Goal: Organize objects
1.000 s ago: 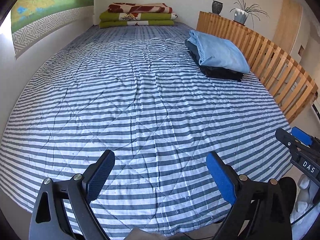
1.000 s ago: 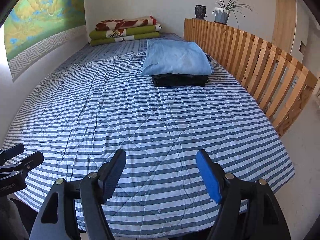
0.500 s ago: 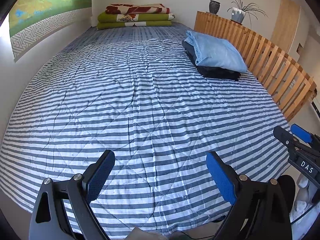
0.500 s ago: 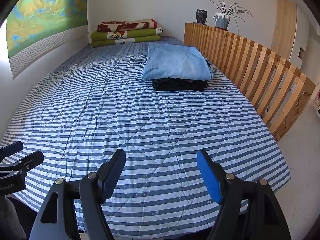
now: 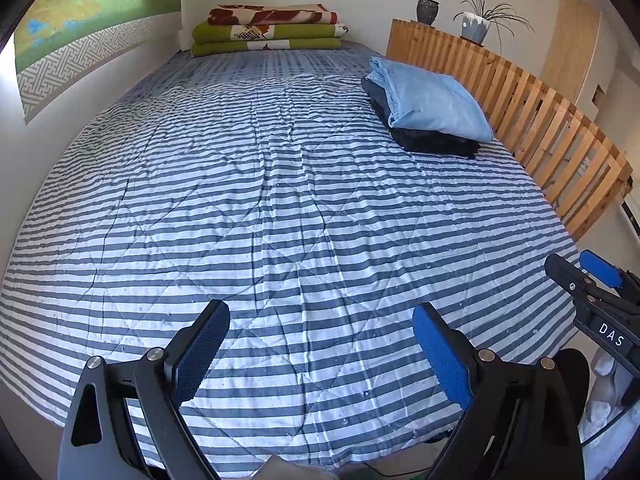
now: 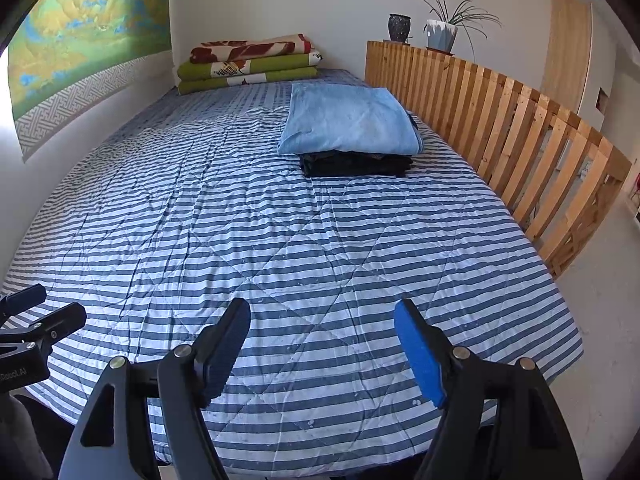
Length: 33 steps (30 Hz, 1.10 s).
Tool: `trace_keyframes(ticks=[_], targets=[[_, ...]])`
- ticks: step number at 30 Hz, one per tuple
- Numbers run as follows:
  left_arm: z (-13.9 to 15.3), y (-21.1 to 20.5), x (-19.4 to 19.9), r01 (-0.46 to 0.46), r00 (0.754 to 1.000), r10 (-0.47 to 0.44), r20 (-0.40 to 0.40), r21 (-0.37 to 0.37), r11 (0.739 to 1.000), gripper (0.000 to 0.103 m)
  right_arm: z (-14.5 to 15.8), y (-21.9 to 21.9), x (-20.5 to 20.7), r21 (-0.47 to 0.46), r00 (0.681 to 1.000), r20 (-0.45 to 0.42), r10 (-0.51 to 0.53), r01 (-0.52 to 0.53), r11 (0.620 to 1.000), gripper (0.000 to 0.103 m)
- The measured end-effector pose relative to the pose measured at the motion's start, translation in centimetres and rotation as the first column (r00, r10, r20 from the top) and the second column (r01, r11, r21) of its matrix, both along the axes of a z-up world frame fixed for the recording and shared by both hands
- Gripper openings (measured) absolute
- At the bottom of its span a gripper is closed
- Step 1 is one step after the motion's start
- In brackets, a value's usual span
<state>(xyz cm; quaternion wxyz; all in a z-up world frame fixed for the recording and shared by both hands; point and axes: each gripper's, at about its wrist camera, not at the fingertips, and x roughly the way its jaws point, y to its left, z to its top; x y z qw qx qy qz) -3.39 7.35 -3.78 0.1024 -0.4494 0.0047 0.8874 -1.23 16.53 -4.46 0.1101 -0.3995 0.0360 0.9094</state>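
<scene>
A folded light-blue cloth (image 5: pixel 432 100) (image 6: pixel 348 120) lies on a folded black cloth (image 5: pixel 432 142) (image 6: pixel 356 164), stacked on the right side of a blue-and-white striped bed (image 5: pixel 260 220) (image 6: pixel 260 220), far ahead of both grippers. My left gripper (image 5: pixel 320 340) is open and empty above the bed's near edge. My right gripper (image 6: pixel 322 336) is open and empty, also above the near edge. The right gripper (image 5: pixel 592 280) shows at the right of the left wrist view; the left gripper (image 6: pixel 36 316) shows at the left of the right wrist view.
Folded green and red-patterned blankets (image 5: pixel 268 28) (image 6: pixel 248 62) are stacked at the head of the bed. A wooden slat rail (image 5: pixel 520 100) (image 6: pixel 500 120) runs along the right side, with a dark vase (image 6: pixel 399 28) and a potted plant (image 6: pixel 440 34) on top. A wall borders the left.
Both grippers have drawn back and risen slightly, so the bed and the stacked cloths look a little farther away. Both stay open and empty.
</scene>
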Motion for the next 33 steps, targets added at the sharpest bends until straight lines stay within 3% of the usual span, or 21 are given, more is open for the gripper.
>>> trace_keyframes(ticks=[33], targets=[[-0.5, -0.21, -0.25, 0.006, 1.0, -0.006, 0.01, -0.002, 1.0, 0.095, -0.73, 0.8, -0.33, -0.015, 1.0, 0.019, -0.008, 0.008, 1.0, 0.071]])
